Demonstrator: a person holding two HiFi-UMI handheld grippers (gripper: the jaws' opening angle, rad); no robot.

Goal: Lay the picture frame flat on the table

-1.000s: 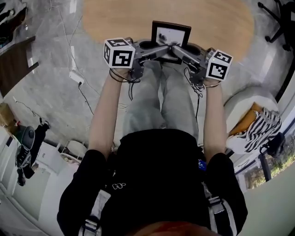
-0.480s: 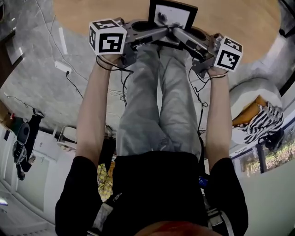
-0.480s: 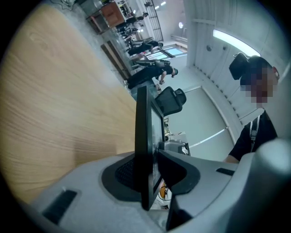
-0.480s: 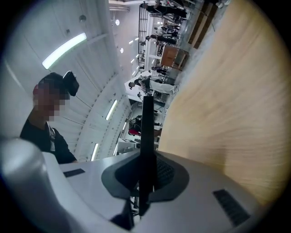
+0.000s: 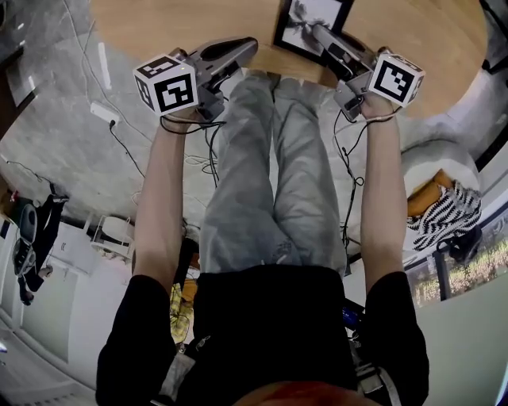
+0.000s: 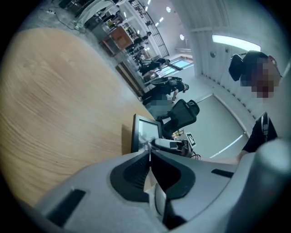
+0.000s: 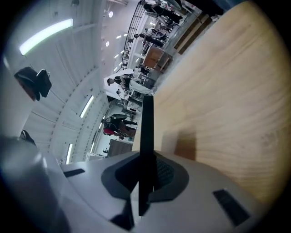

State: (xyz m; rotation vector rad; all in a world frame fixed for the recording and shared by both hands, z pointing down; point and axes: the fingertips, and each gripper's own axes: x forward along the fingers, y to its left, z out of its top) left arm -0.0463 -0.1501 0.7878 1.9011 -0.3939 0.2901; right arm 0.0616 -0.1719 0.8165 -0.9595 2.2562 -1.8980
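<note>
The black picture frame with its white picture stands on the wooden table, near the front edge. My right gripper is shut on its near edge. In the right gripper view the thin black frame edge runs up from between the pads of the right gripper. My left gripper is off to the left of the frame, apart from it. Its jaws are closing, all but meeting, with nothing between them. In the left gripper view the frame shows beyond the left gripper.
The person's legs reach under the table's front edge. A power strip with cables lies on the floor at left. A white seat with a striped cushion stands at right. A black office chair is beyond the table.
The left gripper has come off the frame, drawn back to the left and closed. The right gripper keeps hold of the frame, which now sits higher and further right in the head view.
</note>
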